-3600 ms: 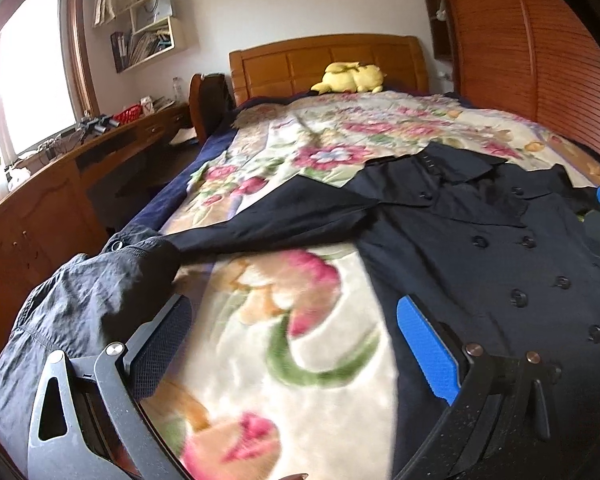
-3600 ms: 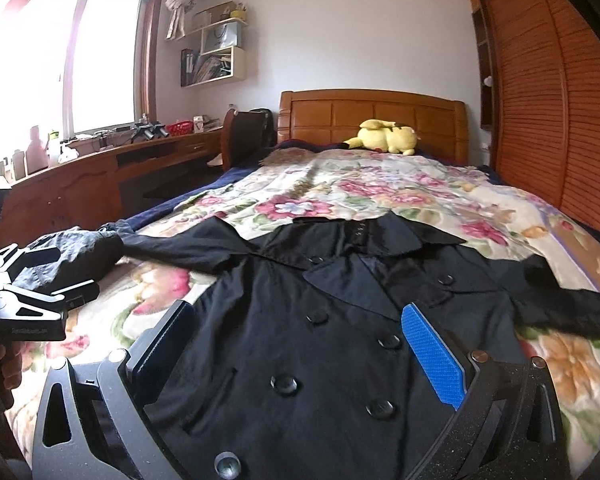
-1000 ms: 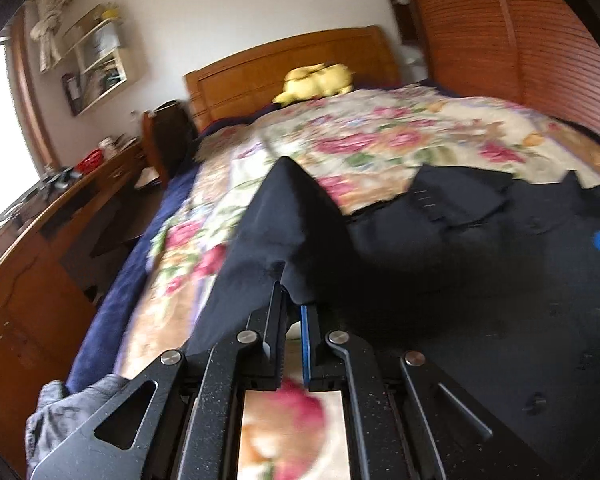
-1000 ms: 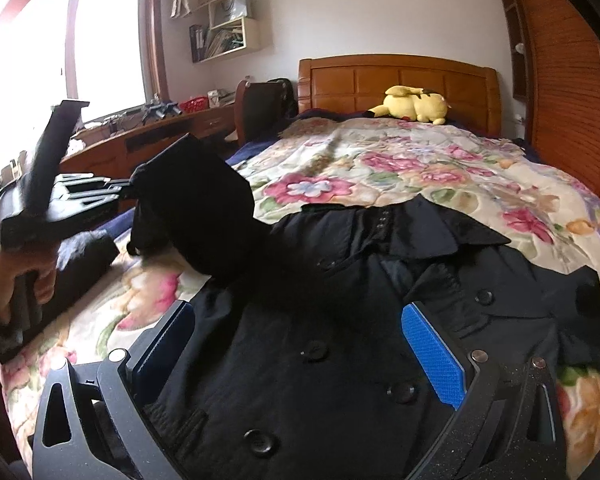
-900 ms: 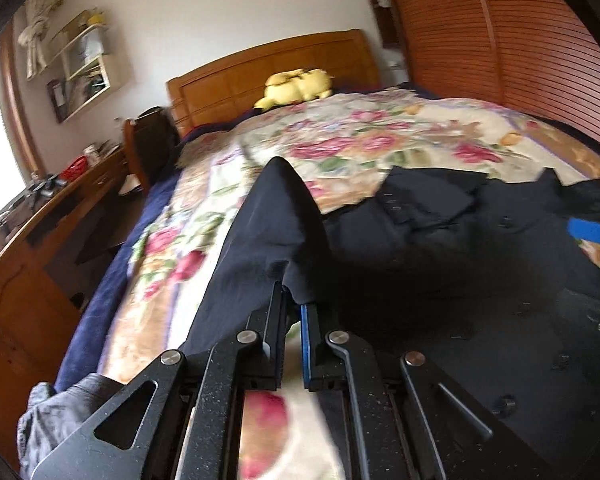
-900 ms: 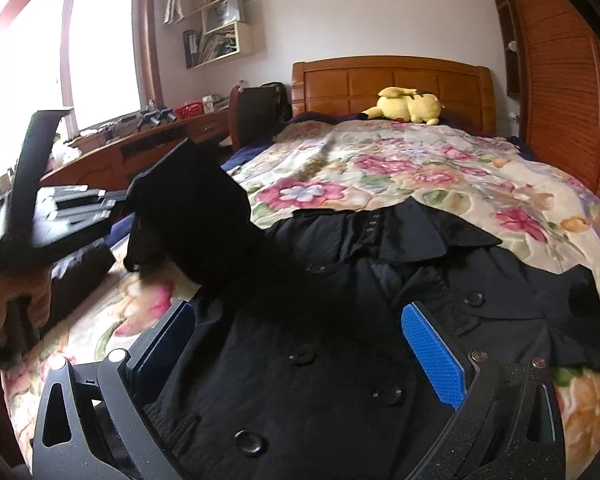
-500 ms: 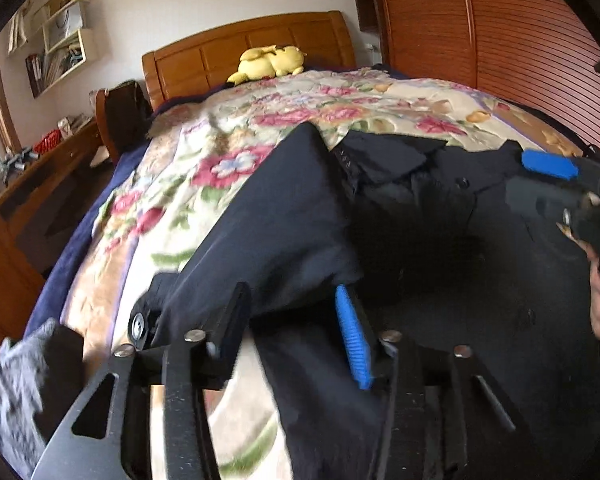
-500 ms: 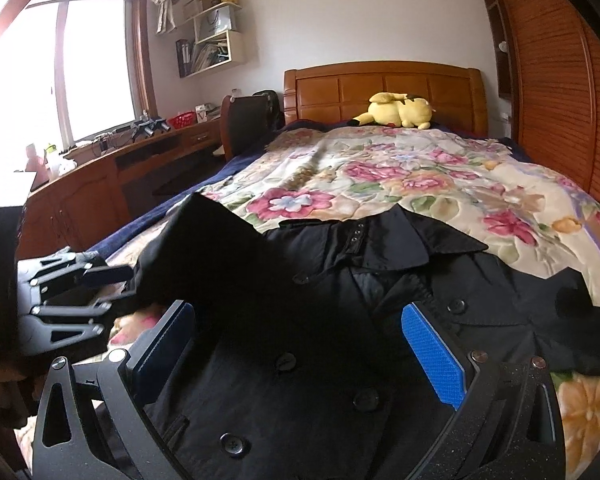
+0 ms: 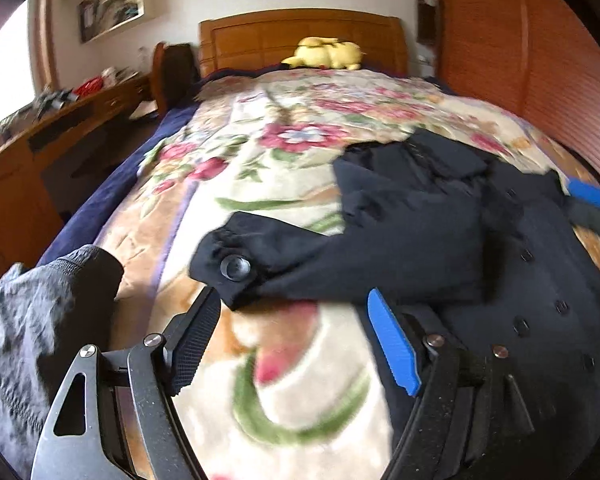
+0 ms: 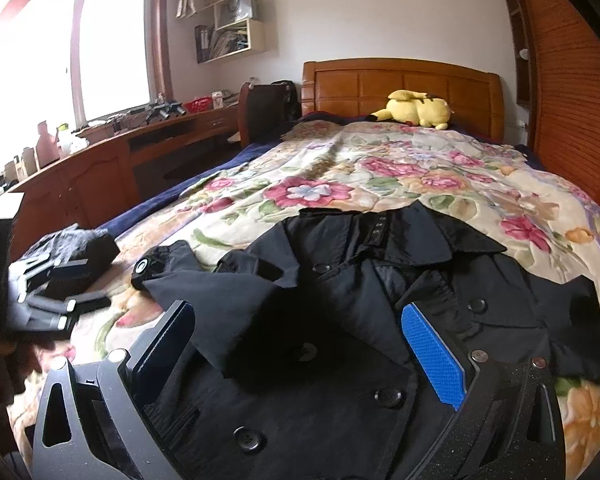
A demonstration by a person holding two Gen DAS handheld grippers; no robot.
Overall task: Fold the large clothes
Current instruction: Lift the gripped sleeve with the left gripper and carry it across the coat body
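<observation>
Floral bedspread [image 10: 380, 176] under a wooden headboard [image 10: 404, 88] carries the black double-breasted coat [image 10: 340, 320], no readable writing anywhere, its buttoned sleeve [image 9: 340, 248] folded across the front, released by the opening left gripper [image 9: 292, 340]; the right gripper [image 10: 296, 344] hovers spread above it, empty.

No legible text, label, brand or number anywhere.

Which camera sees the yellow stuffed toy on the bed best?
The right wrist view: the yellow stuffed toy is sharp, lying by the headboard. In the left wrist view the same toy looks smaller and blurry.
</observation>
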